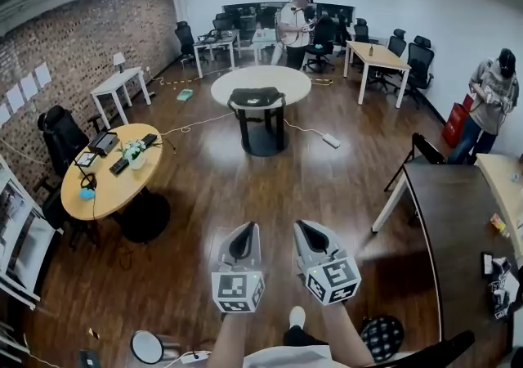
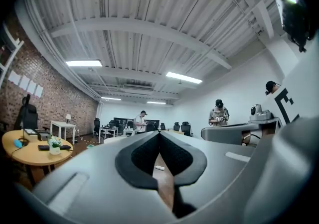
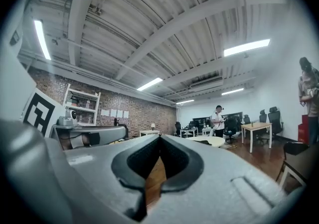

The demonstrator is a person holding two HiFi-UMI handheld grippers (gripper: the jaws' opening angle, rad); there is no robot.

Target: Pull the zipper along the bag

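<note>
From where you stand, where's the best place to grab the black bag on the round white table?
Probably its near top edge, coming from this side and above: the black bag lies low and wide at the near rim of the white table, long side facing us. The zipper pull is too small to make out.

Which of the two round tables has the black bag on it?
The white round table mid-room; the black bag sits at its near edge. The round wooden table at left carries only small items.
</note>
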